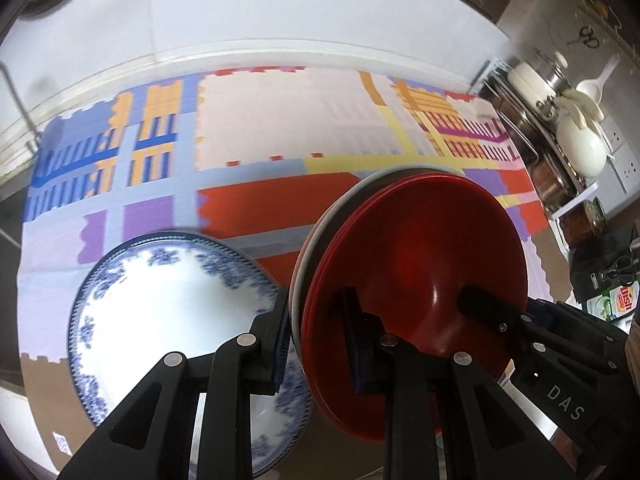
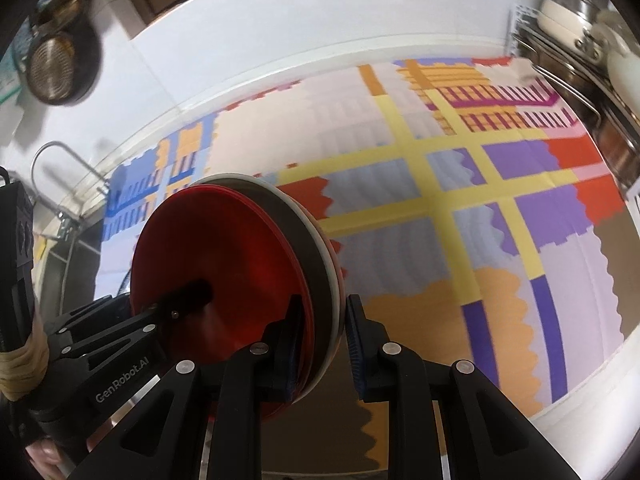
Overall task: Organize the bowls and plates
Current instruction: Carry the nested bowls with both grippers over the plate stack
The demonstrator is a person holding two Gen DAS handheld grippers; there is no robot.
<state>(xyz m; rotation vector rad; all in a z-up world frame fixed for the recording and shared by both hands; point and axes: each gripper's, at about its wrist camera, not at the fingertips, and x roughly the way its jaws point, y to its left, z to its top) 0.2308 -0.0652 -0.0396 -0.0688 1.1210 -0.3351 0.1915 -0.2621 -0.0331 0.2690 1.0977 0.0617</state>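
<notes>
A stack of red plates with grey and white ones behind (image 1: 420,264) is held up on edge above the patterned tablecloth (image 1: 280,120). My left gripper (image 1: 320,344) is shut on its near rim. My right gripper (image 2: 320,344) is shut on the opposite rim of the same stack (image 2: 224,272); its finger shows inside the red plate in the left wrist view (image 1: 484,308). A blue-and-white patterned plate (image 1: 172,320) lies flat on the cloth, left of the stack and under my left gripper.
A dish rack with steel pots, a white teapot and a ladle (image 1: 568,120) stands at the table's right end. A dish-soap pack (image 1: 616,304) lies at the right. A metal strainer (image 2: 56,68) hangs on the wall at the left. A metal rack (image 2: 60,168) is at the left edge.
</notes>
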